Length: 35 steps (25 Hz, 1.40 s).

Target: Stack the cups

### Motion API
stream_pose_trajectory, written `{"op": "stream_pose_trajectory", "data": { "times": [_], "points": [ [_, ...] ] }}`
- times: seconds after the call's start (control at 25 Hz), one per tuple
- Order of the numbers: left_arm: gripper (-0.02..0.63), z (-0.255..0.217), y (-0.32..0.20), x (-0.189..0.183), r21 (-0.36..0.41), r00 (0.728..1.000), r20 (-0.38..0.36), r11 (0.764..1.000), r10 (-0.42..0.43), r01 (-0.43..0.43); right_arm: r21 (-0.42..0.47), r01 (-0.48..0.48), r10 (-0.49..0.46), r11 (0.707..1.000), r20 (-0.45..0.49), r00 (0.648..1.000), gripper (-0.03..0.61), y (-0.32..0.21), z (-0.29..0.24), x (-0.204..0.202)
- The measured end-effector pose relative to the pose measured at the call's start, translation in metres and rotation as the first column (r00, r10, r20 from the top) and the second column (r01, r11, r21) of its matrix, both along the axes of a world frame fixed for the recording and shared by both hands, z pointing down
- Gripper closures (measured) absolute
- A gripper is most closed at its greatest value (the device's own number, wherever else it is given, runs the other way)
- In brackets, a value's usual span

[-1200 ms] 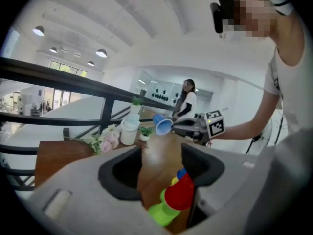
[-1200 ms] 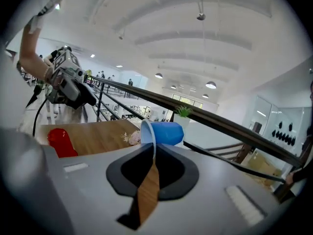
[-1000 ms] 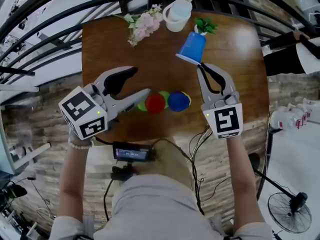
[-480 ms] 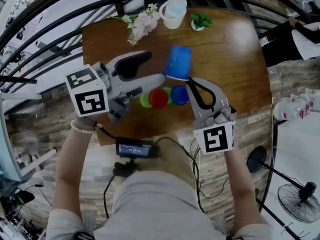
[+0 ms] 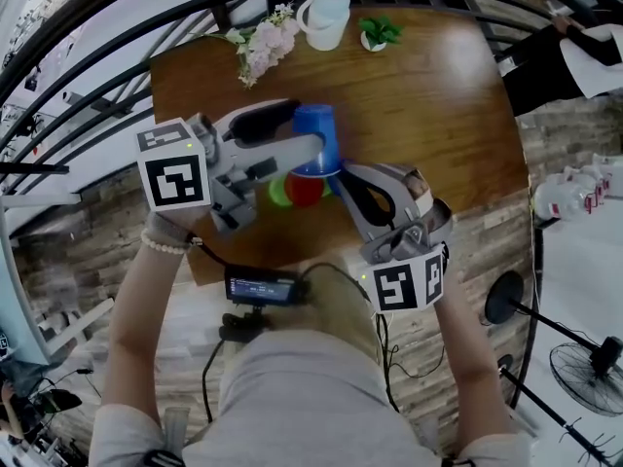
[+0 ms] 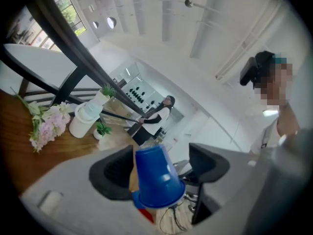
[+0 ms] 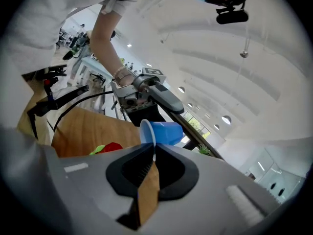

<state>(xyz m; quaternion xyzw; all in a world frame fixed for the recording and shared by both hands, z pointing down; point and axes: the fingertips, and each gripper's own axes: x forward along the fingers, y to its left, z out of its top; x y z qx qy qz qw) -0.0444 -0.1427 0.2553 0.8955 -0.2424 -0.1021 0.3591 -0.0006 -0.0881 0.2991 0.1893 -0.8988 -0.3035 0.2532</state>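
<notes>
While open table lies beyond my right gripper, it pinches the inverted blue cup by its rim; my left gripper has its jaws just spread wide, straddling that cup.

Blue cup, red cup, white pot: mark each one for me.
blue cup (image 5: 313,136), head view, on its side wall.
red cup (image 5: 304,192), head view, on its visible top.
white pot (image 5: 324,29), head view, on its body.

Open wood on the worktop toward its right edge, flowers, white pot and small plant lining the far edge, red cup, green cup, blue cup, left claw and right claw crowding the near-edge middle.
</notes>
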Motion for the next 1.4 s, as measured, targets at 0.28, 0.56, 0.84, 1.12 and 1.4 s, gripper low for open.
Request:
{"op": "stream_pose_trajectory", "data": {
  "times": [0.28, 0.56, 0.84, 1.12, 1.4],
  "points": [
    [0.330, 0.006, 0.001, 0.005, 0.007, 0.999, 0.032, 1.000, 0.018, -0.018, 0.038, 0.031, -0.029, 0.999, -0.054, 0.998, 0.560, 0.008, 0.006, 0.002],
    [0.405, 0.006, 0.002, 0.011, 0.056, 0.997, 0.076, 0.998, 0.030, -0.034, 0.090, 0.038, -0.027, 0.995, -0.128, 0.991, 0.560, 0.011, 0.014, 0.009],
    [0.322, 0.010, 0.006, 0.027, 0.031, 0.994, 0.080, 0.997, 0.069, -0.072, 0.158, 0.041, -0.011, 0.987, -0.186, 0.982, 0.560, 0.016, 0.018, 0.015],
    [0.402, 0.008, 0.006, 0.032, 0.106, 0.986, 0.160, 0.993, 0.040, -0.058, 0.145, 0.007, 0.018, 0.989, -0.165, 0.986, 0.558, 0.019, 0.018, 0.019],
    [0.405, 0.009, 0.003, 0.026, 0.117, 0.991, 0.131, 0.993, -0.012, -0.004, -0.042, -0.047, 0.044, 0.998, -0.070, 0.997, 0.540, 0.013, 0.021, 0.019]
  ]
}}
